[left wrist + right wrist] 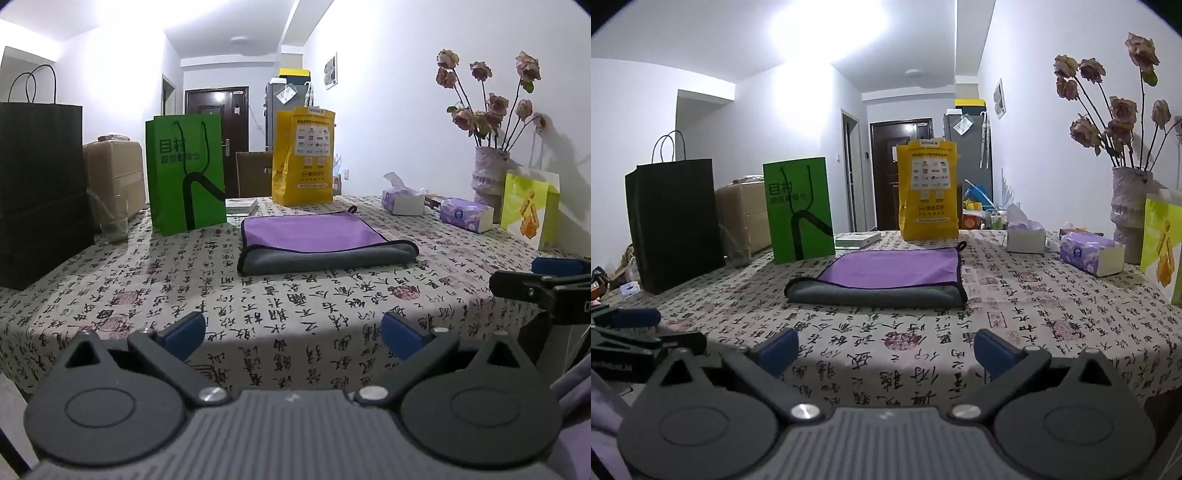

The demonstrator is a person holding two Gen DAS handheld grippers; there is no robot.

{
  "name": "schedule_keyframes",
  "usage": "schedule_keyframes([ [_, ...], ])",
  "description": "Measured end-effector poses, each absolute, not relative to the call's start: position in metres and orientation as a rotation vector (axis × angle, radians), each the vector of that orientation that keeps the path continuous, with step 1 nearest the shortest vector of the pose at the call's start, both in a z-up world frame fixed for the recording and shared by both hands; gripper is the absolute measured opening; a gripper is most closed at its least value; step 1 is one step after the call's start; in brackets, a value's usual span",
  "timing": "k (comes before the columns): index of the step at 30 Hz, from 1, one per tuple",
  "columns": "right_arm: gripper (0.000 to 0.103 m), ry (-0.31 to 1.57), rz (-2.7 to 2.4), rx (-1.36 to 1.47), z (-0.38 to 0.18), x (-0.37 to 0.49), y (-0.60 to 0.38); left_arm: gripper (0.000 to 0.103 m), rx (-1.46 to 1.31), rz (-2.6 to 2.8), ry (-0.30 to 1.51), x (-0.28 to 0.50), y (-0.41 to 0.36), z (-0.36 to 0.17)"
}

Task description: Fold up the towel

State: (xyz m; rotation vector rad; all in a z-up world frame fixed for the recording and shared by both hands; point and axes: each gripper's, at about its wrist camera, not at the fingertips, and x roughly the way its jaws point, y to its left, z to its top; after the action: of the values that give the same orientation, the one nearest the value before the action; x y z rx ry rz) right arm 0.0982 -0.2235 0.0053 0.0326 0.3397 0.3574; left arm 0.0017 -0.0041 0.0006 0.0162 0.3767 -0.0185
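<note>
The purple-and-grey microfibre towel lies folded at frame centre on the calligraphy-print tablecloth. Left gripper and right gripper hover at the bottom, jaws wide, empty, likely between folds.

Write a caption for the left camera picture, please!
Open left gripper faces a folded purple-and-gray towel on the calligraphy tablecloth.

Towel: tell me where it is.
In both views the towel lies folded mid-table, before the yellow bag, right of the green bag.
</note>
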Motion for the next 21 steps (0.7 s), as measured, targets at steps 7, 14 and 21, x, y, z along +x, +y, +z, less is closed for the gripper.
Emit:
schedule_keyframes([
  [7,0.102,0.340,0.360,0.037,0.0043,0.0971,-0.2233,0.103,0.017,-0.018,0.376,0.0015,-0.0043,0.0004],
  [14,0.102,0.344,0.350,0.049,0.0043,0.0984,-0.2258,0.103,0.018,-0.016,0.375,0.0007,-0.0041,0.0004],
  [21,0.102,0.343,0.354,0.049,0.0047,0.0988,-0.2262,0.103,0.019,-0.020,0.377,0.0010,-0.0042,0.0002],
])
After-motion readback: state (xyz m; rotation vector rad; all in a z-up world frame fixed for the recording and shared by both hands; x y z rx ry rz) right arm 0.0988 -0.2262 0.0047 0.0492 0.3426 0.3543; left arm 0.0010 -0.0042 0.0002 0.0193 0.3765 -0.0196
